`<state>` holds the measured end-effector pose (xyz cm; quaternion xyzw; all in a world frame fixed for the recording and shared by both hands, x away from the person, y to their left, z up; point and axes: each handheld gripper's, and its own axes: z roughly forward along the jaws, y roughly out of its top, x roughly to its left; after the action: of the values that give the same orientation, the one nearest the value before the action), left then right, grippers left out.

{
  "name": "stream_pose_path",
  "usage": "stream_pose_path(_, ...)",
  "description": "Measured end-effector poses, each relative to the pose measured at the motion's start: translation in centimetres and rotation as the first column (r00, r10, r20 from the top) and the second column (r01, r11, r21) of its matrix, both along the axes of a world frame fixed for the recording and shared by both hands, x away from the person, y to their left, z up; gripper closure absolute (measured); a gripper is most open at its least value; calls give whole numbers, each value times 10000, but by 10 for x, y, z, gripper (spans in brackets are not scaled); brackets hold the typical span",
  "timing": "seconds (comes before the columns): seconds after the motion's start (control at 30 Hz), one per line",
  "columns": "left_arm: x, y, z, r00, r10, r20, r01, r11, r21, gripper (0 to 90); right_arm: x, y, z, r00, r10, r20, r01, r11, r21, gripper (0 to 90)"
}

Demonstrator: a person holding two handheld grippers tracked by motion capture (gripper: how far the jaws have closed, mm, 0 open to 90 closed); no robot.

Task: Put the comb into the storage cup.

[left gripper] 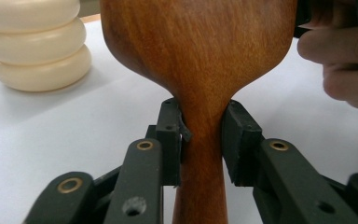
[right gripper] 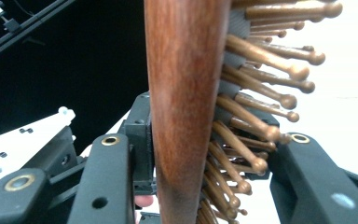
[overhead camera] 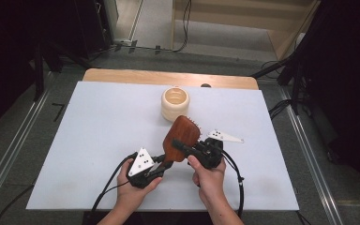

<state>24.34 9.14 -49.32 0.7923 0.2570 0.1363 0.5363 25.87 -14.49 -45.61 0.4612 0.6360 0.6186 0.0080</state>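
A wooden paddle hairbrush (overhead camera: 182, 136) is held off the white table by both grippers. My left gripper (overhead camera: 161, 162) is shut on its narrow neck; in the left gripper view both pads (left gripper: 170, 135) press the sides of the handle (left gripper: 200, 154) just below the broad head. My right gripper (overhead camera: 180, 146) is shut across the head from the right. In the right gripper view one jaw bears on the smooth wooden back (right gripper: 186, 93) and the other on the knob-tipped wooden bristles (right gripper: 261, 74). The brush stands on edge there, bristles turned to the right.
A cream ribbed round pot (overhead camera: 175, 103), open on top, stands just behind the brush near the table's middle back; it shows again (left gripper: 32, 42) at upper left. A white sheet (overhead camera: 98, 136) covers the table, with a wooden strip (overhead camera: 168, 76) along the far edge.
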Motion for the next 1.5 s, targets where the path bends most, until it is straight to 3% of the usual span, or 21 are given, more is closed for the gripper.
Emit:
stream_pose_path(0.13, 2, 6, 3, 9995, -300, -126, 295, 9987, -419, 484, -2, -4, 5, 9989, -158, 439, 170, 9995, -261, 548)
stream_pose_path(0.23, 2, 10, 5, 9995, -289, -85, 284, 9985, -471, 334, -3, -7, 7, 9976, -230, 651, 252, 9992, -326, 549)
stream_pose_path(0.27, 2, 13, 6, 9995, -288, -100, 283, 9981, -552, 334, -3, -7, 7, 9976, -230, 651, 252, 9992, -326, 549)
stream_pose_path(0.37, 6, 25, 9, 9990, -244, -379, 208, 9957, -904, 108, -5, -11, 9, 9943, -76, 1067, 105, 9996, -271, 548)
stream_pose_path(0.5, 7, 33, 10, 9989, -2, -465, -45, 9948, -1021, 9, -6, -11, 15, 9900, -36, 1408, 125, 9980, -621, 548)
stream_pose_path(0.6, 6, 42, 12, 9993, 26, -370, -64, 9946, -1037, 0, -7, -11, 16, 9889, -49, 1482, 150, 9976, -673, 548)
stream_pose_path(0.83, 5, 74, 15, 9973, 710, -169, -723, 9928, -952, 0, -9, -10, 18, 9851, -4, 1719, 189, 9942, -1063, 550)
stream_pose_path(0.87, 4, 85, 15, 9955, 937, -148, -947, 9904, -1006, 0, -10, -10, 18, 9845, 4, 1752, 194, 9936, -1117, 550)
stream_pose_path(1.03, 2, 107, 13, 9905, 1377, -59, -1377, 9869, -837, 0, -9, -11, 21, 9832, 37, 1826, 196, 9919, -1254, 552)
stream_pose_path(1.1, 0, 123, 12, 9856, 1688, -52, -1687, 9822, -827, 0, -10, -11, 22, 9821, 35, 1883, 225, 9905, -1358, 553)
stream_pose_path(1.3, -4, 148, 12, 9774, 2111, 74, -2098, 9742, -836, 0, -9, -14, 24, 9804, -3, 1968, 299, 9886, -1473, 554)
stream_pose_path(1.5, -6, 161, 12, 9705, 2399, 223, -2370, 9673, -902, 0, -7, -16, 29, 9789, -79, 2042, 404, 9870, -1558, 554)
